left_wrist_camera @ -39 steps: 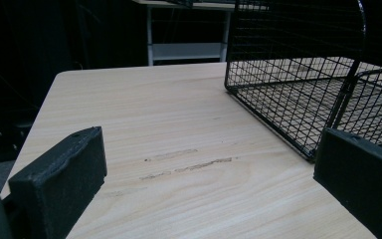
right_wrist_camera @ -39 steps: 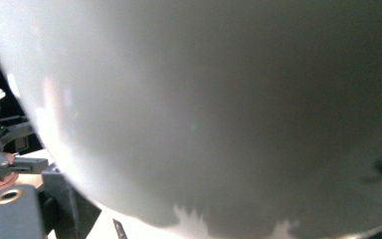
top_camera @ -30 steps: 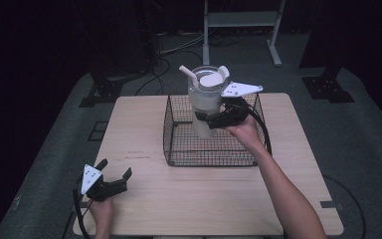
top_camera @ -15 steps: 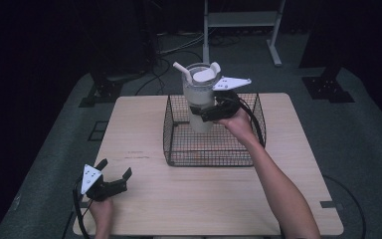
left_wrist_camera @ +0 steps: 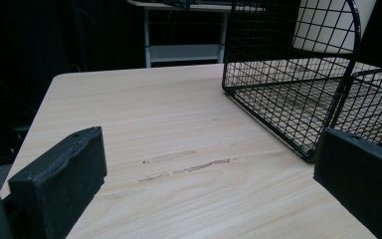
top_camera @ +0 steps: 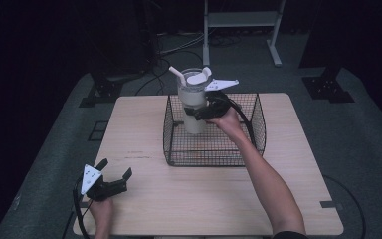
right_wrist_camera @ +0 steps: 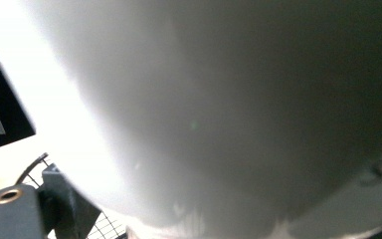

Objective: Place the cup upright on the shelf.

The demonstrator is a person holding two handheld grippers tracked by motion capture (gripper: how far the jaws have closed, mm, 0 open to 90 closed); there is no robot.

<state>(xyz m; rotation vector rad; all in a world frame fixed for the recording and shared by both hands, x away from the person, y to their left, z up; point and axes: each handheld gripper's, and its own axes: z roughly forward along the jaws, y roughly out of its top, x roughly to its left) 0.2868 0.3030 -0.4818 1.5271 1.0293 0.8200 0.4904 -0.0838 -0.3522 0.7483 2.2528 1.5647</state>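
The black wire basket [top_camera: 214,129] sits at the back middle of the pale wooden worktop [top_camera: 189,199]; the white lidded tumbler [top_camera: 193,102] stands above its left half.

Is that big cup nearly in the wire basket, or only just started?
Done: the right tongs grip the white cup. In hand: it hangs inside the wire basket, its base above the floor. Left: setting it down and letting go. The left tongs sit open on the table.
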